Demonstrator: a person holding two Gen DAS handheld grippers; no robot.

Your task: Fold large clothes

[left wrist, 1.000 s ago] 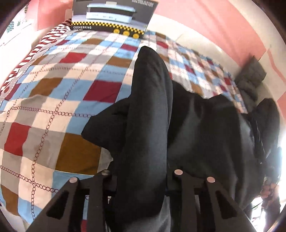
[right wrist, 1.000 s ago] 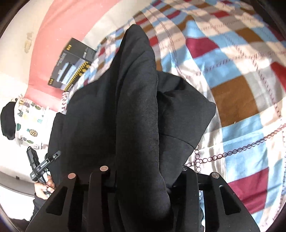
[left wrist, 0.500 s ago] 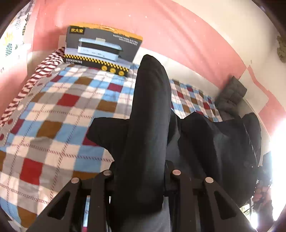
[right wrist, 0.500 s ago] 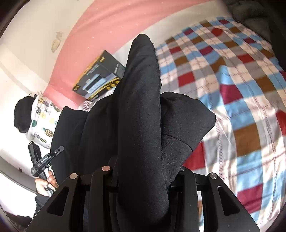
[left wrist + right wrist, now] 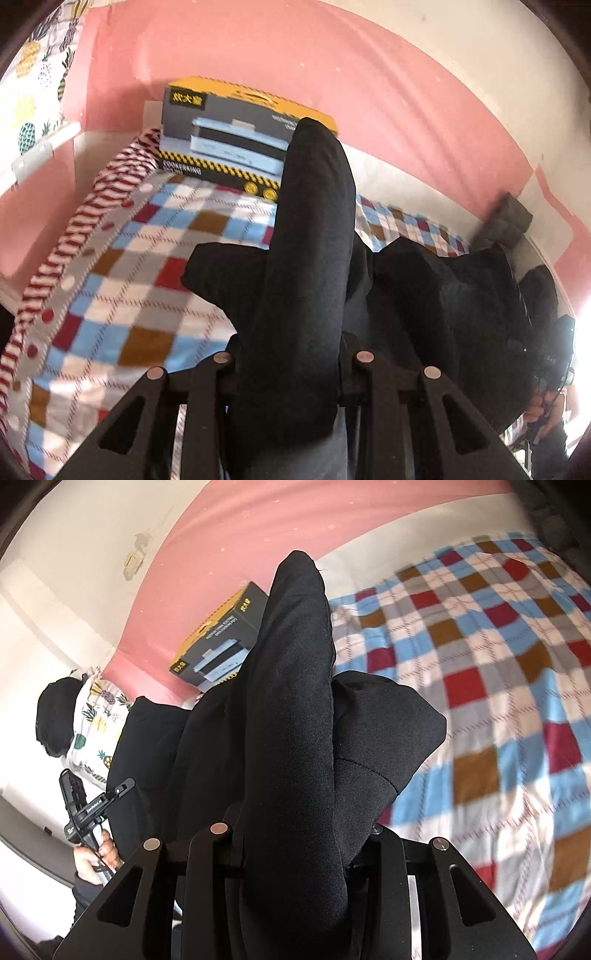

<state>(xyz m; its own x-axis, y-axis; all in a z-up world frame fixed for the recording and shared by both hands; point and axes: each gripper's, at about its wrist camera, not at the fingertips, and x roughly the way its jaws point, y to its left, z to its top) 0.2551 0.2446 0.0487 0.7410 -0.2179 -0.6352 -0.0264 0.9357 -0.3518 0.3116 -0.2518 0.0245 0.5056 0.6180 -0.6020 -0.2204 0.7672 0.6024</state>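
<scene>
A large black garment [image 5: 306, 258] hangs in thick folds over the checked bedspread [image 5: 147, 295]. My left gripper [image 5: 291, 362] is shut on a bunched fold that stands up between its jaws and hides the fingertips. The cloth stretches right towards the other gripper [image 5: 554, 362] at the frame's edge. In the right wrist view the same black garment [image 5: 295, 720] rises between the jaws of my right gripper [image 5: 291, 834], which is shut on it. A corner droops to the right above the bedspread [image 5: 498, 701]. The left gripper [image 5: 88, 808] shows far left in a hand [image 5: 96, 856].
A grey and yellow appliance box [image 5: 229, 147] stands at the bed's head against the pink wall, also seen as the box [image 5: 221, 638]. A folded grey item [image 5: 506, 225] lies at the far right corner. Pineapple-print cloth [image 5: 96, 716] hangs on the left.
Both grippers have risen with the garment still held. The views now take in more pink wall and the box, and the bedspread lies farther below the hanging cloth.
</scene>
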